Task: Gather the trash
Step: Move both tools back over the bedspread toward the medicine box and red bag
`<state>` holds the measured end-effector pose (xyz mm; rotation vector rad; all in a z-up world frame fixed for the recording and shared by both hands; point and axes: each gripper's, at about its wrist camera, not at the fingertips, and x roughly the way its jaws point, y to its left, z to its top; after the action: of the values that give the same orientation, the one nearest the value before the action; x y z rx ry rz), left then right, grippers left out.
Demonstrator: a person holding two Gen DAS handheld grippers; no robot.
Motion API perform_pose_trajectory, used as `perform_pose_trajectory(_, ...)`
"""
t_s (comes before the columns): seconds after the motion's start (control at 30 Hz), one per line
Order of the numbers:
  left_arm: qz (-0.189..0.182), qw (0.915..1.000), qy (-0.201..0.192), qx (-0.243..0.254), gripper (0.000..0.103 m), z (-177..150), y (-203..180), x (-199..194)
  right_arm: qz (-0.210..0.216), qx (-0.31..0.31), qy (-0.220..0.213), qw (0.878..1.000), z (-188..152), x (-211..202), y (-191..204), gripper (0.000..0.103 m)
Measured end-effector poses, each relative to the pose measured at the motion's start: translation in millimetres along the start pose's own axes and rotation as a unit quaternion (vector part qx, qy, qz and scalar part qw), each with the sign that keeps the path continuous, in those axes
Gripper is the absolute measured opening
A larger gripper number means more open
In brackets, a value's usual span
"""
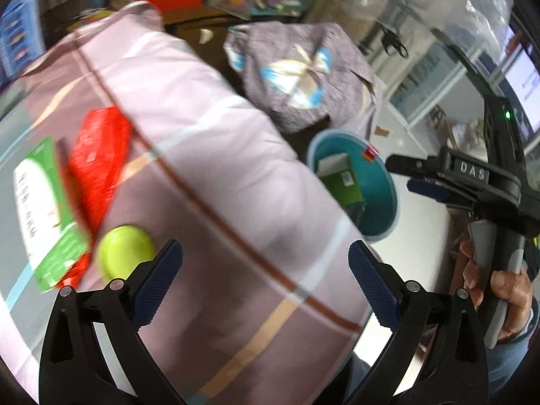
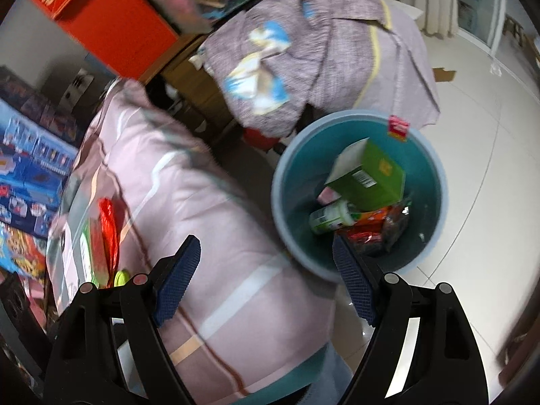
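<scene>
A teal trash bin (image 2: 428,182) stands on the floor beside the pink checked bedspread (image 2: 209,222). It holds a green box (image 2: 371,179), a small white-green bottle (image 2: 329,217) and red-orange wrappers (image 2: 374,226). On the bedspread lie a green-white box (image 1: 47,212), a red wrapper (image 1: 98,165) and a lime-green round lid (image 1: 125,251). My left gripper (image 1: 265,266) is open and empty above the bedspread, just right of the lid. My right gripper (image 2: 266,263) is open and empty at the bin's near rim; it also shows in the left wrist view (image 1: 415,175).
A grey patterned cloth (image 2: 320,54) covers a seat behind the bin. An orange box (image 2: 111,23) and stacked blue boxes (image 2: 30,168) stand to the left. White tiled floor (image 2: 479,155) lies to the right of the bin.
</scene>
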<state>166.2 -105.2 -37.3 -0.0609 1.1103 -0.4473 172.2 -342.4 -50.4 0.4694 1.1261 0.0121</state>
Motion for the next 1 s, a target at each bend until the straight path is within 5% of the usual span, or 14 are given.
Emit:
perform_pose_trajectory(0.27, 0.032, 0.997, -0.035, -0.061, 0.099, -10.8, 67.9, -37.2, -0.001, -0.053, 0.029, 0.998, -14.5, 16.0, 56.7, 0.077)
perform_pose_trajectory(0.5, 0.076, 0.9857, -0.064, -0.136, 0.099, -8.9, 137.7, -60.6, 0.0, -0.084, 0.058, 0.995, -28.0, 41.1, 98.0, 0.077)
perform_pose_trajectory(1.0, 0.11, 0.9785, -0.025, -0.172, 0.099, 28.7, 171.8, -8.9, -0.011, -0.104, 0.1, 0.989, -22.1, 93.6, 132.5, 0.077)
